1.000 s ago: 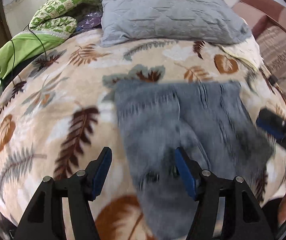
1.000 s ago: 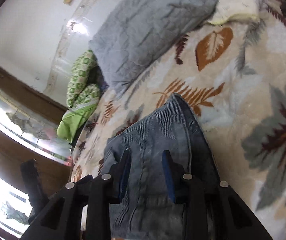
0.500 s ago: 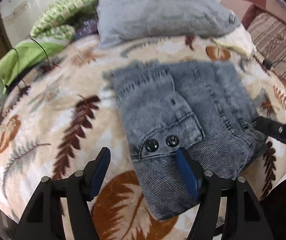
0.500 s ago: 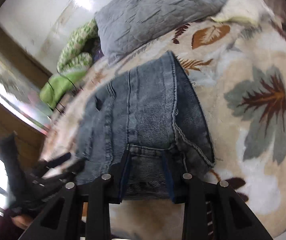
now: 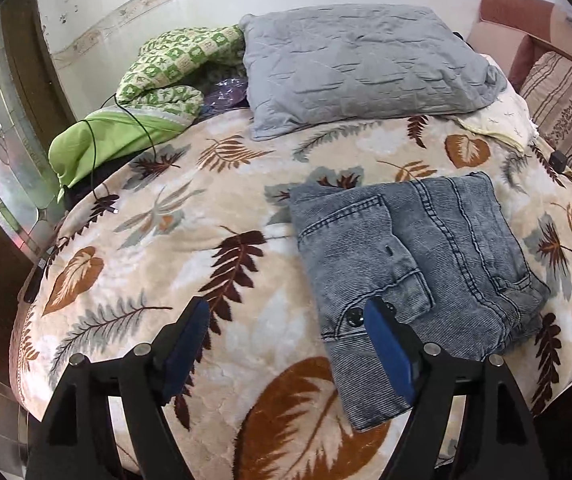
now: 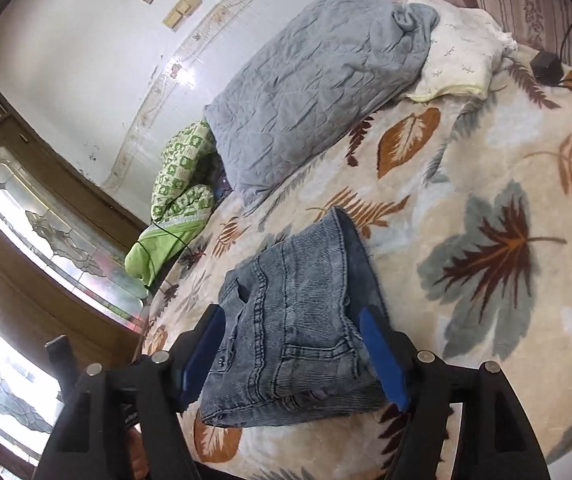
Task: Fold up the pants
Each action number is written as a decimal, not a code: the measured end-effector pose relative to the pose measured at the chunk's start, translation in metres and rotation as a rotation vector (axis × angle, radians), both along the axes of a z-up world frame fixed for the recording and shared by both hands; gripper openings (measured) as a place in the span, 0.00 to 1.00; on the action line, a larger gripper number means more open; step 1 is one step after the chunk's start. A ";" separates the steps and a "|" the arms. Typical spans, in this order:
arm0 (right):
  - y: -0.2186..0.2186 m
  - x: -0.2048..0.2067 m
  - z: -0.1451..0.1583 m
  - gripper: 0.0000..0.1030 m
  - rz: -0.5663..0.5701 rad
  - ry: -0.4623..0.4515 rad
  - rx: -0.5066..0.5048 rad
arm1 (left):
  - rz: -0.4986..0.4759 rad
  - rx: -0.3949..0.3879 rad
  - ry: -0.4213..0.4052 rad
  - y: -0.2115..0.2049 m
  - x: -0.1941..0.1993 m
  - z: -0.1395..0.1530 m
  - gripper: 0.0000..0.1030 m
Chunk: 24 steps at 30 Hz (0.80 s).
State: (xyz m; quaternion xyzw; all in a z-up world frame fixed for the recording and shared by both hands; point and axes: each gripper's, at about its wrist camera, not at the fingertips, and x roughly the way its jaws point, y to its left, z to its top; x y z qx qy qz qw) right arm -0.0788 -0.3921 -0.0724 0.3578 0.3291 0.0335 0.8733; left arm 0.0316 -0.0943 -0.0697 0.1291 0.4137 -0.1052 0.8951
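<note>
The pants [image 5: 414, 272] are lying folded into a thick, roughly square bundle on the leaf-print blanket [image 5: 157, 240], sitting at about four o'clock from the middle of the bed in the left wrist view. The left gripper [image 5: 286, 344] is standing spread, its jaws having just been opening, with nothing between them; only its right pad is overlapping the bundle's near edge in the picture, by the two dark buttons [image 5: 354, 317]. The right gripper [image 6: 290, 354] is also standing spread after just opening, and the bundle's near corner is sitting between its pads without being pinched (whether the blue pads are brushing the denim I cannot tell through the fisheye). What could go wrong from here is mostly undoing: the top layers at the near end are looking loose and puffed, so a pad snagging the pocket flap or hem while pulling away could be dragging a layer open, and the plush blanket could be letting the stack slide or tilt. A narrower strip of denim is sticking out at six o'clock beyond the square, which could be leaving the fold uneven. Counting: one pair of pants, two grippers, two buttons, one grey pillow [image 5: 358, 68] at twelve o'clock, one cream pillow [image 6: 458, 56] beside it, one green checked quilt [image 5: 165, 76] at ten o'clock, and one black cable [image 5: 101, 148] trailing across it.
</note>
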 end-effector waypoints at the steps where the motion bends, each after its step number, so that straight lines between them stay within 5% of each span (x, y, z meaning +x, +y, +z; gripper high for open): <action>1: -0.001 -0.004 0.001 0.71 0.003 0.001 -0.005 | 0.002 0.001 0.002 0.001 0.000 -0.001 0.78; 14: 0.006 0.003 -0.013 0.71 0.042 0.031 0.004 | 0.035 0.047 0.023 0.009 0.005 -0.013 0.78; 24: -0.004 0.011 -0.027 0.71 0.036 0.055 0.071 | 0.044 -0.007 0.099 0.018 0.025 -0.020 0.78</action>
